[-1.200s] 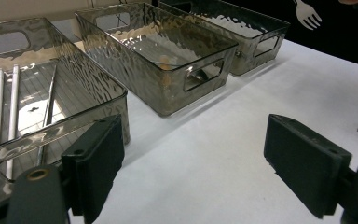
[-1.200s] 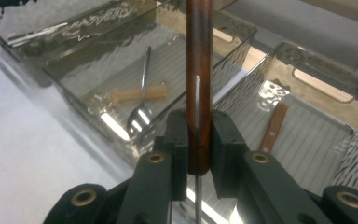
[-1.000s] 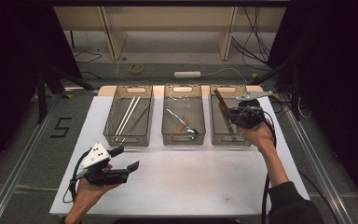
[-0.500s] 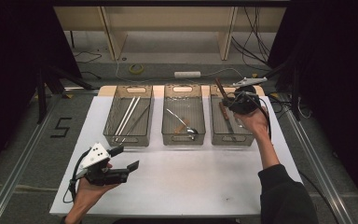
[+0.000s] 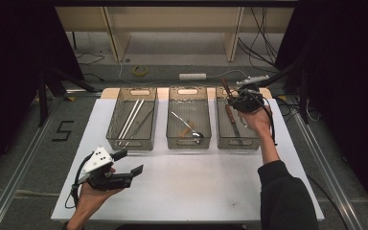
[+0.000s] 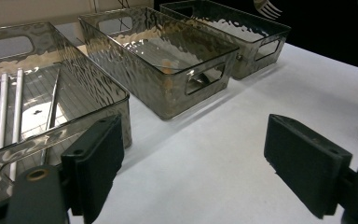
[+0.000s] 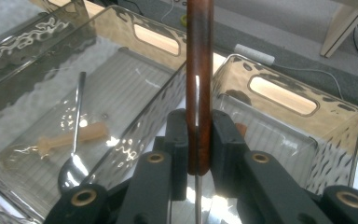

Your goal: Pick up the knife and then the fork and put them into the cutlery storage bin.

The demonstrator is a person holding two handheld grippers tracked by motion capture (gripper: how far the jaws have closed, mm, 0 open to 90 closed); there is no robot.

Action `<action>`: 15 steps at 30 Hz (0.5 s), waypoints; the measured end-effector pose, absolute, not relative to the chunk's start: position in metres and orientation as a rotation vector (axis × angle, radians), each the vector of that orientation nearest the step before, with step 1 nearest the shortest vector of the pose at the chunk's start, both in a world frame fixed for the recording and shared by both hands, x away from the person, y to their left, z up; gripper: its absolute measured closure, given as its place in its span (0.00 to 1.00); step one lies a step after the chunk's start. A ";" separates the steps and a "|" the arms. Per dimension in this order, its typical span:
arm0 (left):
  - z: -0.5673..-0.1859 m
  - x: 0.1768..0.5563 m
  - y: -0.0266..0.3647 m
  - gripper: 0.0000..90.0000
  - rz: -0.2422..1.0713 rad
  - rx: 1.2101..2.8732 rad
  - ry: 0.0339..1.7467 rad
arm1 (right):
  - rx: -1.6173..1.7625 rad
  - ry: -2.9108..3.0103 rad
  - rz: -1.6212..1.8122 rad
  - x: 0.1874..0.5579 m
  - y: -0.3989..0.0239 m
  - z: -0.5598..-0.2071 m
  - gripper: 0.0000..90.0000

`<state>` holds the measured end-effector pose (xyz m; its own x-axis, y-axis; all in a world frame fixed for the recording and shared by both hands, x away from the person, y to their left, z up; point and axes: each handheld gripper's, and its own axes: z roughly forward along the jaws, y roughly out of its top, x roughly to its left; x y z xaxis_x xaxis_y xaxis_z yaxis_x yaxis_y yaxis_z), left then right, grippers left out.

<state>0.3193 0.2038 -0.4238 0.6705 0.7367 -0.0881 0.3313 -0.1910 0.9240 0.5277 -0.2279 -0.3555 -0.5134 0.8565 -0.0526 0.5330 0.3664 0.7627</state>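
Right gripper (image 5: 234, 98): closed on a brown-handled utensil (image 7: 199, 70), held over the far end of the right bin (image 5: 223, 139)
Left gripper (image 5: 129, 163): held open over the near left of the bench (image 5: 196, 187), nothing between its jaws

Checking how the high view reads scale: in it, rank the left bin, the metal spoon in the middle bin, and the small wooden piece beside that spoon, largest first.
1. Left bin, by far the largest.
2. Metal spoon.
3. Small wooden piece, the shortest.
All three lie at a similar depth on the table, so nearness hardly skews the order.
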 end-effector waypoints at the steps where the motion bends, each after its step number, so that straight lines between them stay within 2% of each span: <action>1: -0.424 0.319 0.203 0.21 0.465 1.789 0.853 | 1.209 2.188 0.974 0.529 -0.228 -0.356 0.88; 15: -0.423 0.319 0.204 0.21 0.460 1.786 0.852 | 1.265 2.191 0.917 0.535 -0.228 -0.374 0.88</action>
<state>0.3189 0.2041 -0.4233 0.6719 0.7354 -0.0881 0.3297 -0.1904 0.9247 0.5346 -0.2276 -0.3735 -0.4806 0.8755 -0.0505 0.5788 0.3599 0.7317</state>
